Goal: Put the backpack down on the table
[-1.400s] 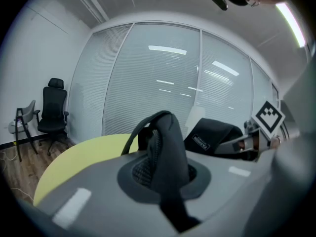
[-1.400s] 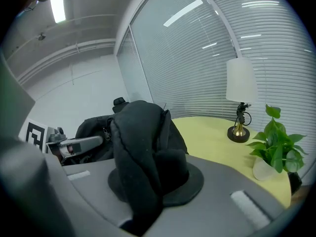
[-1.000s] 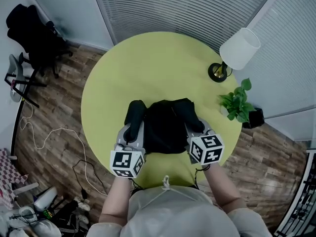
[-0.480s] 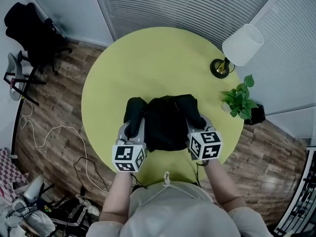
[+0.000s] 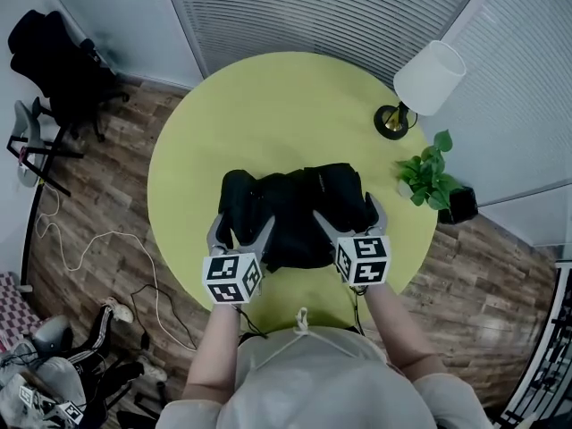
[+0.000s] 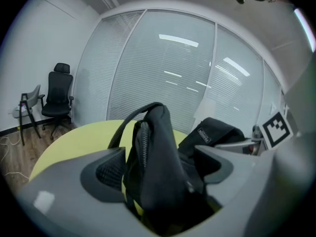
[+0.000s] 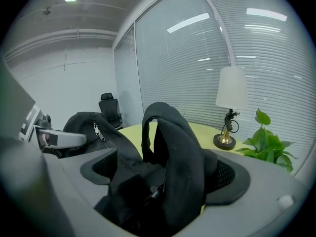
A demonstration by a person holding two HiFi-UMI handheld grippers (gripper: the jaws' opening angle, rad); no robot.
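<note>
Black backpack (image 5: 295,213) lies slumped on near half of round yellow-green surface (image 5: 268,105). Left claw (image 5: 241,231) and right claw (image 5: 349,214) both opening, jaws wide, backpack fabric loose between each pair. Lamp (image 5: 429,79) on surface's far right, potted plant (image 5: 427,179) by right edge, both clear of backpack; office chair (image 5: 63,61) on floor, far left

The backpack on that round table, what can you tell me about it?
The backpack is black, soft fabric, slumped in a crumpled heap on the yellow-green table, toward the edge nearest the person. Zippers, a looped strap and a small label show. A fold of it stands between the jaws of the left gripper and of the right gripper; both pairs are opening, spread wide.
</note>
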